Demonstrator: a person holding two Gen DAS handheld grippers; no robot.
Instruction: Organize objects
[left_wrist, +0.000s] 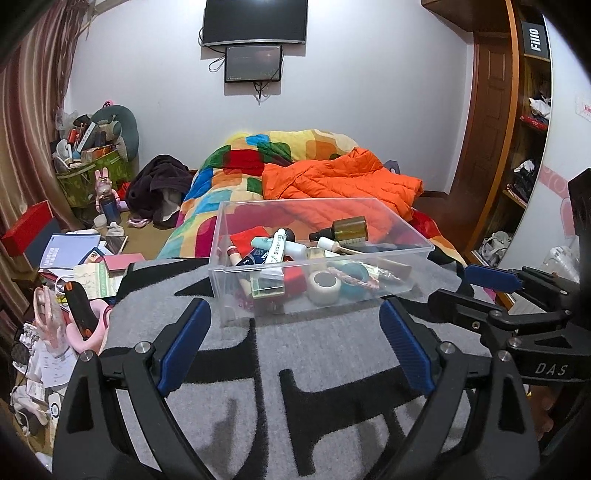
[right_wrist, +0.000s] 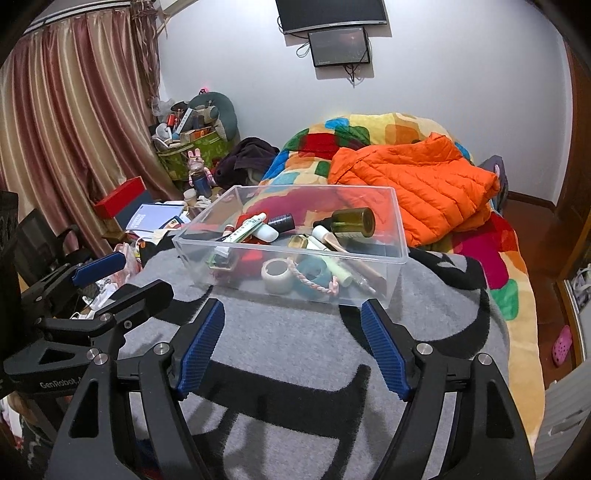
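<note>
The clear plastic box (left_wrist: 321, 258) of toiletries sits mid-frame, just beyond both released hand-held grippers: left hand-held gripper (left_wrist: 295, 332), right hand-held gripper (right_wrist: 293, 332).

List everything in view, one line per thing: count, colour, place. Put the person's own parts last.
clear plastic bin: 1, transparent, on the grey blanket, ahead of both claws
green bottle: 1, dark olive, lying on its side in the bin
white tape roll: 1, white, in the bin near its front wall
teal tape roll: 1, teal, in the bin beside the white roll
white tube: 1, white with print, in the bin
grey blanket: 1, grey with black pattern, under the bin
orange jacket: 1, orange, on the bed behind the bin
patchwork quilt: 1, multicoloured, on the bed
left claw: 1, black with blue pads, open, empty
right claw: 1, black with blue pads, open, empty
</note>
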